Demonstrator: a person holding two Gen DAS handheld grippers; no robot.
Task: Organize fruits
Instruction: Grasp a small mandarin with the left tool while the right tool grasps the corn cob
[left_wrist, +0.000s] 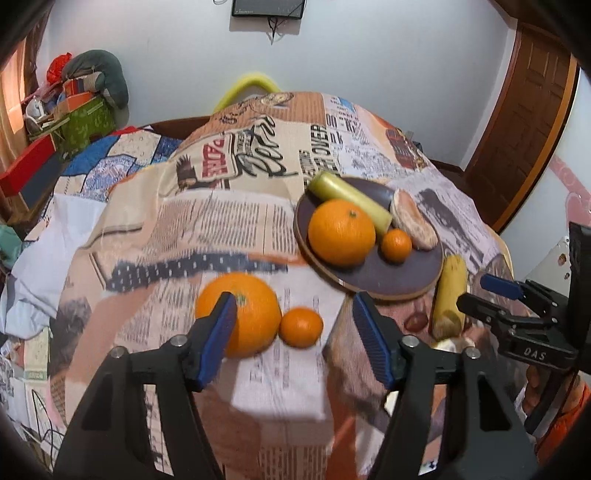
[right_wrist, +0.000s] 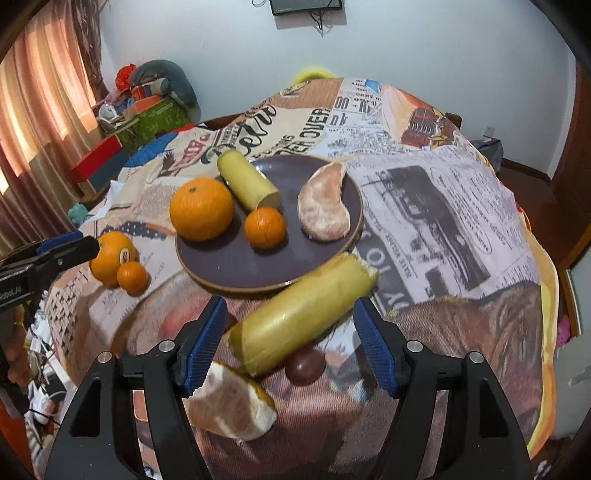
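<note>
A dark round plate (left_wrist: 391, 277) (right_wrist: 236, 266) holds a big orange (left_wrist: 341, 232) (right_wrist: 201, 208), a small mandarin (left_wrist: 396, 244) (right_wrist: 265, 227), a banana piece (left_wrist: 351, 199) (right_wrist: 247, 180) and a peeled citrus half (left_wrist: 413, 219) (right_wrist: 325, 205). My left gripper (left_wrist: 295, 332) is open above the cloth, over a loose big orange (left_wrist: 255, 314) (right_wrist: 109, 256) and small mandarin (left_wrist: 301, 326) (right_wrist: 132, 277). My right gripper (right_wrist: 290, 343) (left_wrist: 476, 290) is open around a second banana piece (right_wrist: 299, 314) (left_wrist: 448, 295) lying beside the plate. Another peeled citrus piece (right_wrist: 232, 400) lies by its left finger.
A newspaper-print cloth (left_wrist: 258, 155) (right_wrist: 443, 206) covers the table, which drops off at its edges. A dark round fruit (right_wrist: 304, 365) lies behind the banana piece. Boxes and clutter (left_wrist: 70, 114) stand far left, a wooden door (left_wrist: 524, 122) far right.
</note>
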